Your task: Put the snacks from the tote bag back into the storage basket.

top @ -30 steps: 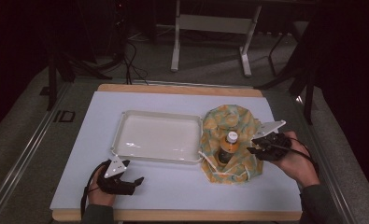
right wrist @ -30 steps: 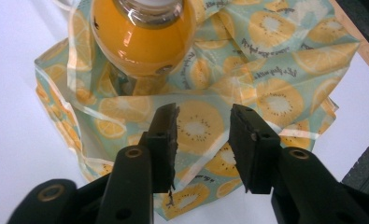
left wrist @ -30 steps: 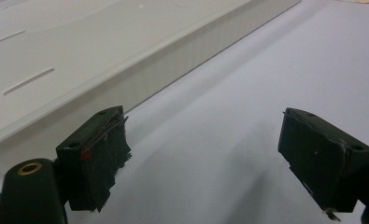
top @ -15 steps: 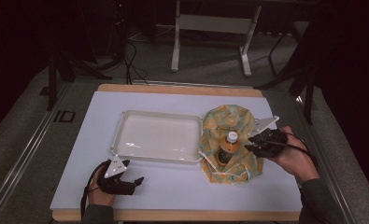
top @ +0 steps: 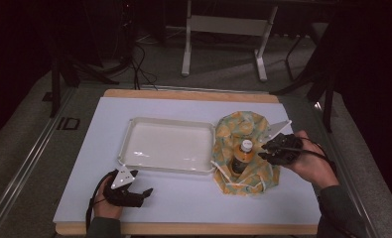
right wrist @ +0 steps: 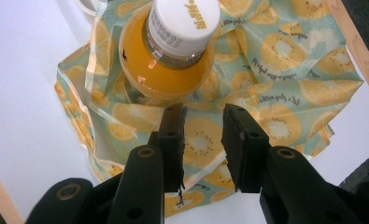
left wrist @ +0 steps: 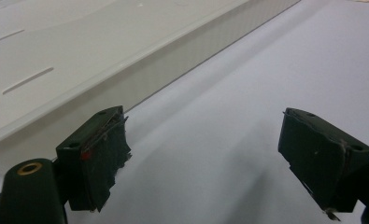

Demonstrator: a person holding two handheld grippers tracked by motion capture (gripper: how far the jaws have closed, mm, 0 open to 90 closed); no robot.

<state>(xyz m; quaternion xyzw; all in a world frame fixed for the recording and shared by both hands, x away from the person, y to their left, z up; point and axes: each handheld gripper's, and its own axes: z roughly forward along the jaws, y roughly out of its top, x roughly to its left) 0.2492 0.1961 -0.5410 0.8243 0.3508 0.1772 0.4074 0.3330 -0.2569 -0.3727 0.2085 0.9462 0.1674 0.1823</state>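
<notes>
In the right gripper view the bottle (right wrist: 173,56) is cut off at the top edge of the frame, its lower body is sunk out of sight in the citrus-print bag (right wrist: 285,70), and whether the pads pinch the fabric beneath them cannot be told. In the left gripper view the white tray (left wrist: 102,60) runs off the top and left edges. In the high view the print on the bottle's cap is too small to read, and both forearms are cut off at the bottom edge.
</notes>
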